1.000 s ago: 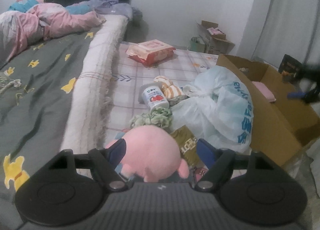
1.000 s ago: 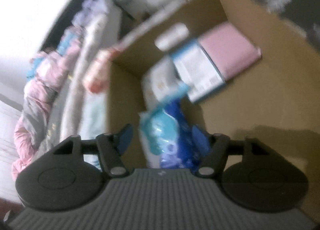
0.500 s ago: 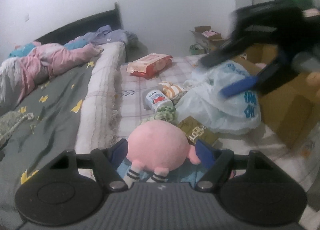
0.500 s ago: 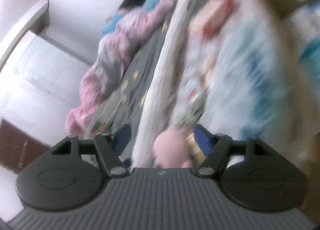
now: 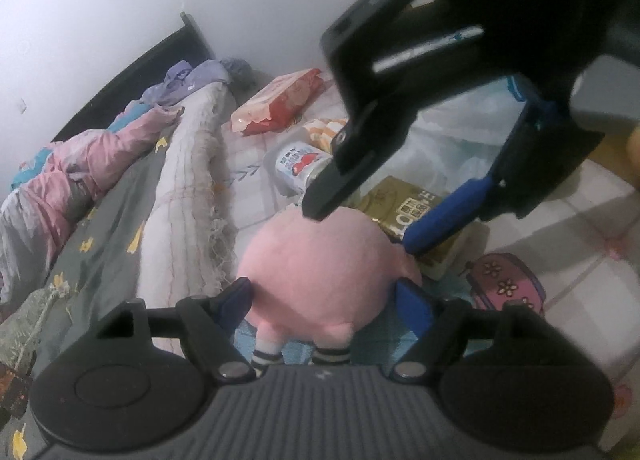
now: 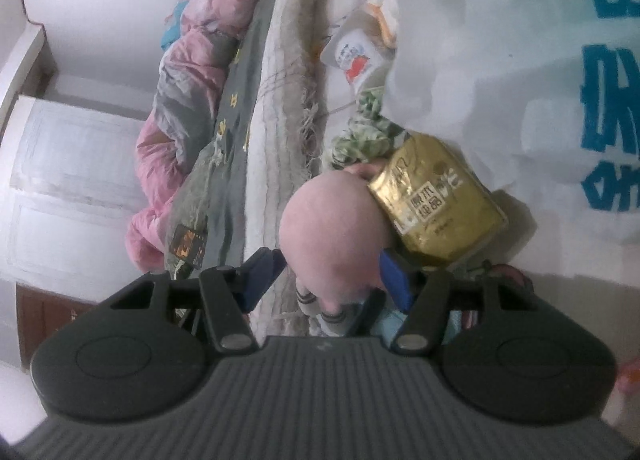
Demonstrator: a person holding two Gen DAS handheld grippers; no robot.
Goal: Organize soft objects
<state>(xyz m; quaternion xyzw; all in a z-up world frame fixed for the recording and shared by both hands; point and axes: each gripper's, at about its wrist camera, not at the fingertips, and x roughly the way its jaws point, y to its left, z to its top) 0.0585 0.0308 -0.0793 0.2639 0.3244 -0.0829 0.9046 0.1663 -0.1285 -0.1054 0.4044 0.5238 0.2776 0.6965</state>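
Note:
A pink plush doll (image 5: 320,260) with striped socks fills the gap between my left gripper's (image 5: 324,298) blue pads, and the gripper is shut on its round head. My right gripper (image 5: 364,226) reaches in from the upper right and straddles the top of the same doll. In the right wrist view the doll (image 6: 332,220) sits between the right gripper's (image 6: 328,272) pads. Its jaws are closing: the right pad touches the doll, and the left pad stands just off it.
Beside the doll lies a gold packet (image 5: 408,208). Beyond it are a tin can (image 5: 298,164), a red-and-white pack (image 5: 280,100) and a white plastic bag (image 6: 500,60). A pink flowered pouch (image 5: 504,284) lies at the right. Rumpled pink bedding (image 5: 80,164) is at the left.
My right gripper swung from the cardboard box across to the doll and narrowed. My left gripper rolled and sank a little with the doll still in it.

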